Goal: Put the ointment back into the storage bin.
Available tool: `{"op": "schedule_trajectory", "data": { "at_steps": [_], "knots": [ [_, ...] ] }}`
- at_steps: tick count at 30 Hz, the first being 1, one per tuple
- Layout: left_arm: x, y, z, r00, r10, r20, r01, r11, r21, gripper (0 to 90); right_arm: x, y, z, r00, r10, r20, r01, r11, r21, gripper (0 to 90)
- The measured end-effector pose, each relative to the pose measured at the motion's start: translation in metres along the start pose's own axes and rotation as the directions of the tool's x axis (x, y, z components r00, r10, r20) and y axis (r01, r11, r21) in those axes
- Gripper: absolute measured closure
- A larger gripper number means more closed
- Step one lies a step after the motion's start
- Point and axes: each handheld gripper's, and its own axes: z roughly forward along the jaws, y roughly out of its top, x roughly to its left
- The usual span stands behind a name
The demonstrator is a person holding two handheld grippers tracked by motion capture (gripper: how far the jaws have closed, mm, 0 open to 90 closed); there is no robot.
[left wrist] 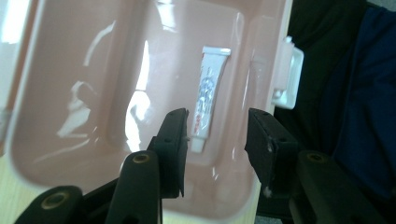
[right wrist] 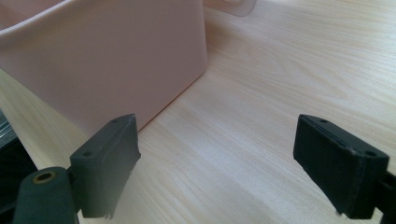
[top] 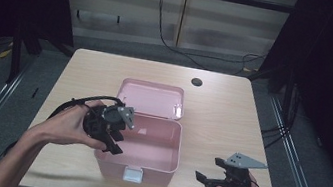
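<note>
**Tube down flat in the pink box, both grippers empty**

The toothpaste tube (left wrist: pixel 208 95) lies flat on the floor of the pink box (top: pixel 174 145). In the left gripper view its long axis runs up and down the picture, slightly tilted: the white cap end sits low, nearest the jaws, and the flat crimped end points away toward the far wall. It rests close to the box's latch-side wall, the white latch (left wrist: pixel 287 74) just beyond that wall on the outside.

The left gripper (left wrist: pixel 216 135) hangs over the box's open mouth, jaws parted and released, nothing pressed between the pads; the tube lies below and beyond them, untouched. From the high view the left gripper (top: pixel 109 127) sits over the box's left rim, held in the person's left hand (top: pixel 66 123).

The lid (top: pixel 152 99) is swung fully back, lying open behind the box on the wooden table (top: pixel 222 112).

The right gripper (right wrist: pixel 233 158) is down low over the tabletop just beside the box's outer wall, jaws spread wide, gripping nothing. In the high view the right gripper (top: pixel 212 174) sits near the table's front right corner.
</note>
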Motion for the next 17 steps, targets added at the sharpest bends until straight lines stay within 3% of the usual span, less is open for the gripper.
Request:
{"op": "schedule_trajectory", "data": {
  "at_steps": [9, 10, 17],
  "knots": [
    [0.001, -0.027, -0.02, 0.9991, -0.033, -0.027, 0.032, 0.9986, -0.043, 56.2, 0.0, 0.0, 0.0, 1.0, 0.003, -0.001, -0.003, 1.0, 0.002, 13.6],
    [0.001, -0.031, -0.021, 0.9978, -0.059, -0.029, 0.057, 0.9962, -0.065, 55.7, 0.0, 0.0, 0.0, 1.0, 0.003, -0.001, -0.003, 1.0, 0.002, 13.6],
    [0.003, -0.061, -0.03, 0.9922, -0.114, -0.05, 0.107, 0.9861, -0.127, 49.9, -0.001, 0.0, 0.001, 1.0, 0.003, 0.0, -0.003, 1.0, 0.004, 13.6]
  ]
}}
